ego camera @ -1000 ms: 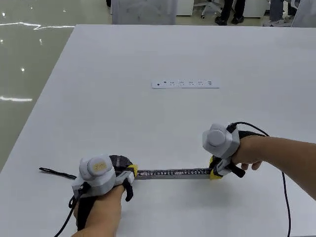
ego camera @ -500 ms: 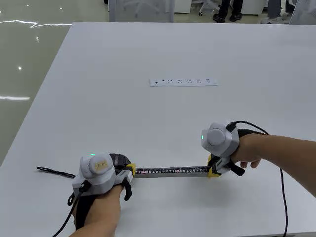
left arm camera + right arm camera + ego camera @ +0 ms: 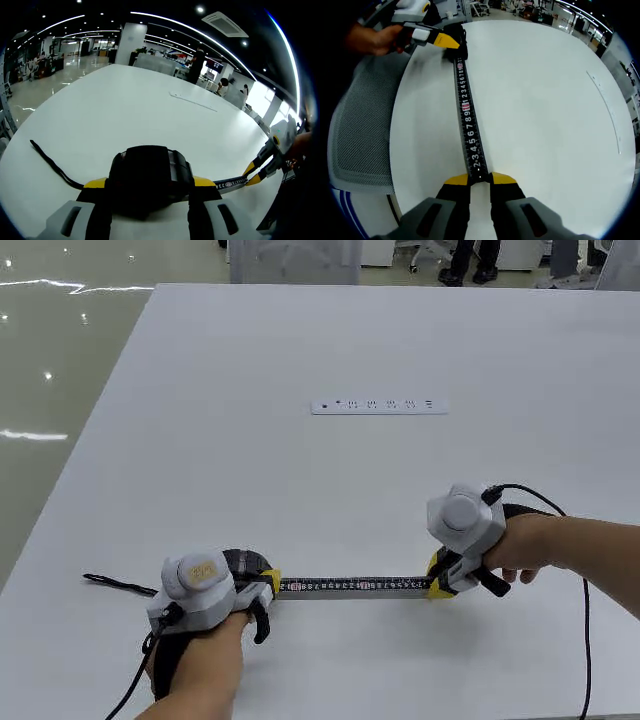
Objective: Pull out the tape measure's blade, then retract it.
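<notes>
Grips the black tape measure case [image 3: 245,567] with the left gripper [image 3: 262,590], jaws clamped on its sides, near the front edge of the white table [image 3: 330,480]. Pinches the tip of the blade [image 3: 350,587] with the right gripper [image 3: 438,587] — drawn out flat, long axis left to right, numbers up.

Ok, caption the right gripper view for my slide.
Right gripper shut on the blade, drawn across the white table from the case in the left gripper.

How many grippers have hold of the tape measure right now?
2. The left gripper clamps the tape measure case at the near left; the right gripper pinches the end of the pulled-out blade to its right. None looks hidden.
</notes>
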The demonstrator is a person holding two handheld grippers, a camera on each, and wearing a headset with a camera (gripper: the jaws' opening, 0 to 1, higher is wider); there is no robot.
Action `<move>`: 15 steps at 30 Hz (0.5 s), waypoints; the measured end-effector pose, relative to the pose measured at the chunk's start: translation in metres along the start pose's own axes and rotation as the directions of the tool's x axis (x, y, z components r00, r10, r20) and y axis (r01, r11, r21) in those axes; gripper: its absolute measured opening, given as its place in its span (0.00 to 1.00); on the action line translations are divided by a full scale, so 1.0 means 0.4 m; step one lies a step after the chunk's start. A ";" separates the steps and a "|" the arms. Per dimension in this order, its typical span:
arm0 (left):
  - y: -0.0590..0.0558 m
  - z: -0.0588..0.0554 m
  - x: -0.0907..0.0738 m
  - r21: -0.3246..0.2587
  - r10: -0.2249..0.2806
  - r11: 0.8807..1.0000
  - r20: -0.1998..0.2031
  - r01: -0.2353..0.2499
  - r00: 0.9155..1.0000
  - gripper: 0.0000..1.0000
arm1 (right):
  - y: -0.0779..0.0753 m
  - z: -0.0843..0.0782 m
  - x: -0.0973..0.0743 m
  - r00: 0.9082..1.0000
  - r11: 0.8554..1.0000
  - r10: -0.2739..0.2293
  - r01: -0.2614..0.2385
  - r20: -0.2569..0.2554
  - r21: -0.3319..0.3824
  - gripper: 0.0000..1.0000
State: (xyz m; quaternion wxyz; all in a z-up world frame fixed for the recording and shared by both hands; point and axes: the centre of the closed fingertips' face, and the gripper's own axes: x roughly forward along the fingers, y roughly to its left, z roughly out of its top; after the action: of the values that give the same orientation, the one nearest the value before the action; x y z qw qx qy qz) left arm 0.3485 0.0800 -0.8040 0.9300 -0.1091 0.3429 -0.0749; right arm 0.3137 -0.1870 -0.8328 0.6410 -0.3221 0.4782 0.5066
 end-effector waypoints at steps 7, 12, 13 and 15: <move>0.000 -0.002 -0.001 -0.006 -0.006 1.000 -0.001 0.006 1.000 0.58 | 0.001 0.009 0.006 1.000 1.000 0.007 -0.007 0.006 -0.016 0.14; 0.000 -0.002 0.000 -0.007 -0.011 1.000 -0.001 0.011 1.000 0.58 | 0.005 0.024 0.011 1.000 1.000 0.014 -0.014 0.010 -0.004 0.14; 0.000 -0.002 0.000 -0.008 -0.012 1.000 -0.001 0.012 1.000 0.58 | 0.005 0.027 0.013 1.000 1.000 0.013 -0.013 0.007 -0.009 0.14; 0.000 -0.003 0.000 -0.010 -0.014 1.000 -0.003 0.014 1.000 0.58 | 0.003 0.035 0.015 1.000 1.000 0.013 -0.013 0.011 -0.013 0.14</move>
State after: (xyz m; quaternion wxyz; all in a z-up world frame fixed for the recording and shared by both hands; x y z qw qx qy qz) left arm 0.3478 0.0796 -0.8049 0.9284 -0.1159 0.3438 -0.0800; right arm 0.3168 -0.1721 -0.8334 0.6381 -0.3204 0.4734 0.5158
